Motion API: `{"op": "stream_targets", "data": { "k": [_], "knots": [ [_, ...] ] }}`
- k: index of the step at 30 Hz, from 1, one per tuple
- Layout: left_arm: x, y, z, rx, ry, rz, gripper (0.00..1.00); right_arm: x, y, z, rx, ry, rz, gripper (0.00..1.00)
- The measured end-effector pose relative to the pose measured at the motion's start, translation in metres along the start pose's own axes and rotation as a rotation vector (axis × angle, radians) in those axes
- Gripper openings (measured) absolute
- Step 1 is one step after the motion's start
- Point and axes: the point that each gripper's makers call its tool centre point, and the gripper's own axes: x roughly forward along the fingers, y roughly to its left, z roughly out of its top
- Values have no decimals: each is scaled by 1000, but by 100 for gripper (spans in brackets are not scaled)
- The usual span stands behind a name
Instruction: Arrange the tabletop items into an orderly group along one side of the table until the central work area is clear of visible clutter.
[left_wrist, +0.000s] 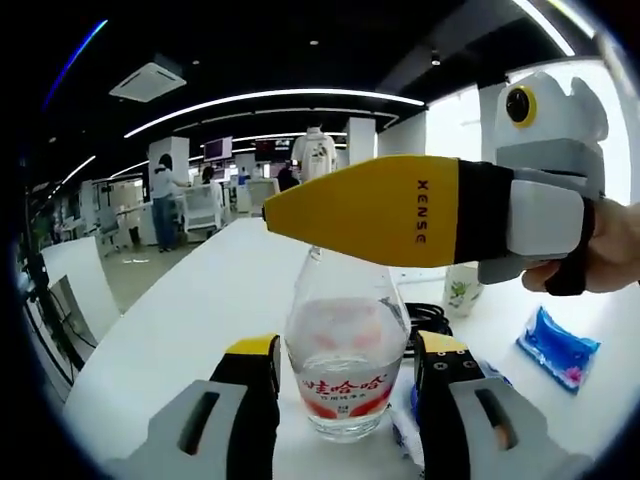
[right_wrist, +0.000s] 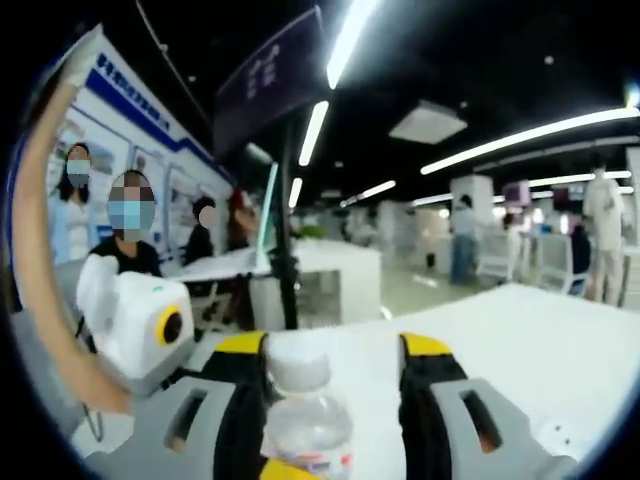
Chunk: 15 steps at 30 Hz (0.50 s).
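Your left gripper (left_wrist: 345, 375) straddles the base of a clear water bottle (left_wrist: 346, 365) standing upright on the white table (left_wrist: 200, 300); the jaws sit beside it, and whether they pinch is unclear. At two o'clock, your right gripper (left_wrist: 290, 222) reaches across above the bottle's neck. In the right gripper view, its jaws flank the bottle cap (right_wrist: 297, 370), apparently unclenched. A blue packet (left_wrist: 557, 347) and small cup (left_wrist: 461, 290) lie at three o'clock, so tidying looks barely begun.
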Motion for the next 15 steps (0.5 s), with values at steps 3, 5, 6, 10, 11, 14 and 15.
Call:
{"op": "stream_targets", "data": {
  "k": [3, 5, 6, 10, 11, 14, 15],
  "knots": [
    [-2, -1, 0, 4, -7, 1, 64, -2, 1, 2, -3, 0, -2, 50],
    [-4, -2, -1, 2, -1, -6, 63, -3, 1, 3, 1, 0, -5, 51],
    [-4, -2, -1, 2, -1, -7, 64, -4, 1, 4, 2, -4, -9, 52],
    [-5, -1, 0, -10, 0, -11, 67, -7, 2, 6, 16, -10, -17, 56],
    [-6, -1, 0, -13, 1, -11, 68, -8, 2, 7, 22, -9, -22, 58],
    [-7, -2, 1, -17, -3, -14, 71, -11, 2, 10, 29, -14, -45, 70],
    [-7, -2, 2, -17, -4, -17, 73, -12, 0, 9, 30, -15, -50, 72]
  ]
}}
